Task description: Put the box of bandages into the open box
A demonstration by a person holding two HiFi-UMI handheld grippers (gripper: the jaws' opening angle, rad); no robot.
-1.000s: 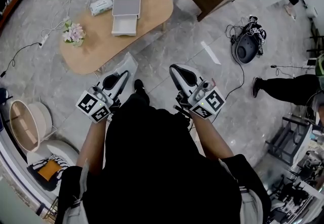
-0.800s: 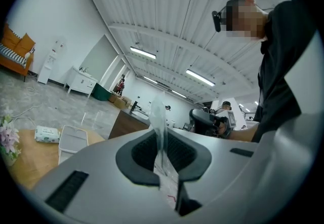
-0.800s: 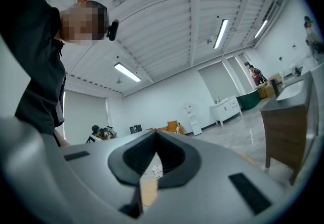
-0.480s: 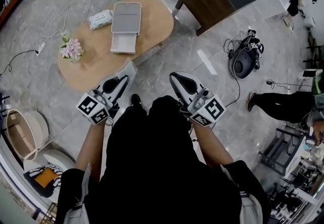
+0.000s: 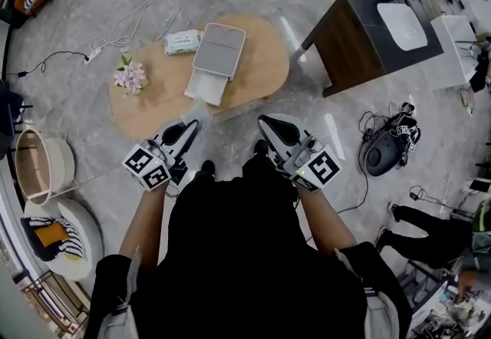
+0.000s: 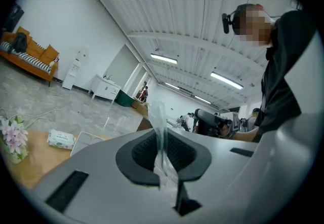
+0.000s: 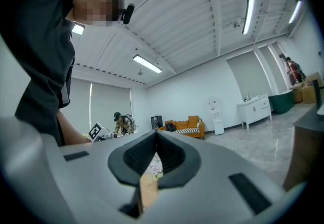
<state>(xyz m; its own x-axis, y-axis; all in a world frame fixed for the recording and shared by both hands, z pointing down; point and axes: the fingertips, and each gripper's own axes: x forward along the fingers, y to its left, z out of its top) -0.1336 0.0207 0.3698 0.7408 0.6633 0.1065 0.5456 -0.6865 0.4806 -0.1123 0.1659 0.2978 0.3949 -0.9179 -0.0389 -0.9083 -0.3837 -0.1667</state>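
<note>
Two grippers are hanging by the near edge of the counter [image 5: 261,69], the left gripper [image 5: 192,127] clamping its fingers on a clear plastic sheet [image 6: 160,132], the right gripper [image 5: 265,122] pressing its fingers together. The box of bandages [image 5: 182,41] is lying at the far edge, just beside the open box [image 5: 219,54].

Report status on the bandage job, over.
Left gripper shut on clear plastic; right gripper shut, empty. Open box on table, white packet beside it. Nothing blocks the box.

The table [image 5: 153,111] with the open box [image 5: 207,87] now lies closer.
</note>
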